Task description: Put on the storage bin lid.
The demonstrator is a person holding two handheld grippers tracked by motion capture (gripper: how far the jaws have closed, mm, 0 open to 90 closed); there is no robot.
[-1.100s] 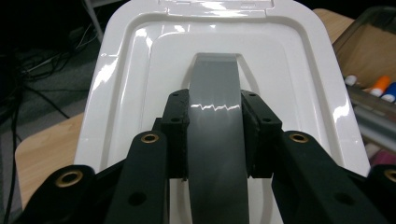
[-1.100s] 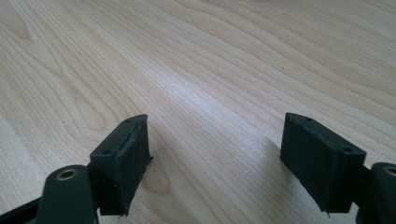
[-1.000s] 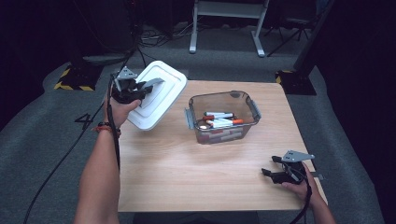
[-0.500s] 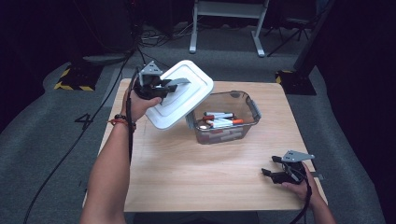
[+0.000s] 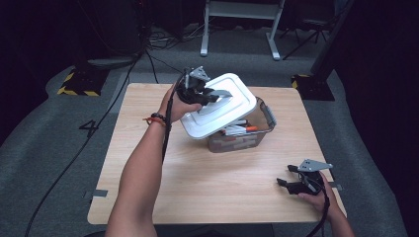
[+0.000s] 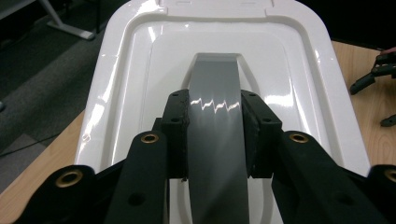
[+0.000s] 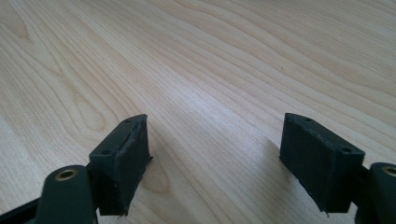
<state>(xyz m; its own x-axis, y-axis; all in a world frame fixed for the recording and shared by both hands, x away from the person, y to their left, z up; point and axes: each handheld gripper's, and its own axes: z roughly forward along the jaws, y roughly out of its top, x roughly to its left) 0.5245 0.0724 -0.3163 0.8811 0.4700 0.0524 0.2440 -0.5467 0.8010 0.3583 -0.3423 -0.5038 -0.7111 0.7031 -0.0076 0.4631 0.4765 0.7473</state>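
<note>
A white box lid [image 5: 220, 104] hangs tilted over the left part of a clear plastic box [image 5: 254, 139] in the middle of the table. My left gripper [image 5: 215, 95] is shut on the lid's grey handle [image 6: 215, 121], and both pads press its sides in the left gripper view. Several markers [image 5: 237, 130] lie inside the box, partly hidden under the lid. My right gripper [image 5: 282, 185] rests at the table's front right corner. It stands open, with bare wood between its jaws [image 7: 215, 154].
The wooden table [image 5: 197, 182] has free room in front of the box and to its left. A dark carpeted floor surrounds it, with cables and a white stand's legs [image 5: 239, 29] beyond the far edge.
My left gripper has carried the lid rightward from the table's far left corner to above the box. The right gripper has kept still.
</note>
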